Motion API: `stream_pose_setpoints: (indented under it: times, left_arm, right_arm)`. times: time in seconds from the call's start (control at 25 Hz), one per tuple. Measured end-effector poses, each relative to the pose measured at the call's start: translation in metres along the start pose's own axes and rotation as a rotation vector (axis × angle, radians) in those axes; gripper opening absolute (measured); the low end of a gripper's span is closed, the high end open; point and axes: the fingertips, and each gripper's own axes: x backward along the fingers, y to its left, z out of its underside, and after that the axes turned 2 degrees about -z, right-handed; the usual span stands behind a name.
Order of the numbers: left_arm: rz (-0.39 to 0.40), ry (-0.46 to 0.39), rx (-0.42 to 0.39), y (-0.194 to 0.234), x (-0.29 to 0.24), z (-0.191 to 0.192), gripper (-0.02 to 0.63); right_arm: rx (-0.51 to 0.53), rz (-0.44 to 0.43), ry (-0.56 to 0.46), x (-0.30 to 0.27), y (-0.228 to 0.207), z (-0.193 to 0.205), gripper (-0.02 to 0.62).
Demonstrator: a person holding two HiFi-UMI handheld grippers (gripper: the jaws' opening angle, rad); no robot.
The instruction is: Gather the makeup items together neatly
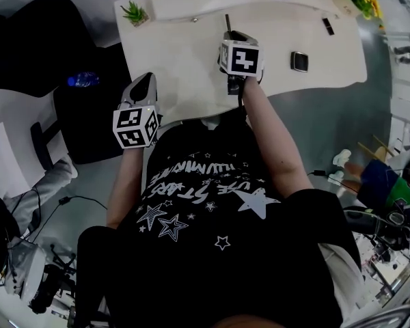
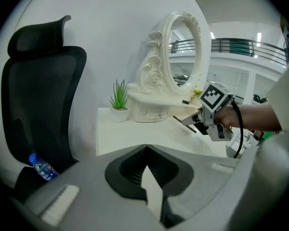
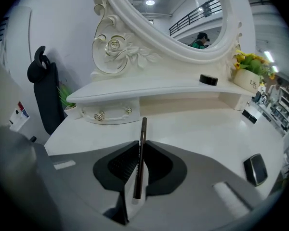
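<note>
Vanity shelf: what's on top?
A small round black case, a sunflower pot and the ornate mirror. The shelf surface beneath the mirror's base is covered.

**Clothing.** Black short-sleeved T-shirt (image 1: pixel 212 203). The front is printed with white stars of mixed sizes, some solid and some outlined, and 2 lines of white lettering that cannot be read. The legwear is black.

**Left gripper** (image 1: pixel 145 82). Light grey moulded shell that tapers towards the tip. The inner pads are black and ribbed and sit in a dark recess. There is 1 pale rectangular patch (image 2: pixel 60 203) on the top face of each jaw. Its marker cube (image 1: pixel 135 127) has white faces with black square patterns.

**Right gripper** (image 1: pixel 234 38). Same grey shell, black ribbed pads and pale patches. Its cube (image 1: pixel 240 58) carries matching black-and-white markers. 1 black cable (image 2: pixel 238 129) loops from its body.
</note>
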Motion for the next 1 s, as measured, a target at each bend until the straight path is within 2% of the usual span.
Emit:
stream_pose_setpoints:
  times: [0.2, 0.52, 0.68, 1.0]
  left_arm:
    - [0.01, -0.004, -0.012, -0.019, -0.001, 0.002, 0.0]
    - [0.012, 0.002, -0.012, -0.059, -0.004, 0.003, 0.0]
    - [0.0, 0.001, 0.011, -0.068, -0.002, 0.003, 0.0]
    - [0.021, 0.022, -0.015, -0.081, -0.001, 0.011, 0.0]
  right_arm:
    - [0.071, -0.027, 0.015, 0.016, -0.016, 0.015, 0.066]
    - [0.084, -0.038, 0.043, 0.037, -0.052, 0.041, 0.066]
    - [0.116, -0.058, 0.041, 0.043, -0.055, 0.05, 0.066]
    - [0.145, -0.061, 0.049, 0.046, -0.055, 0.065, 0.066]
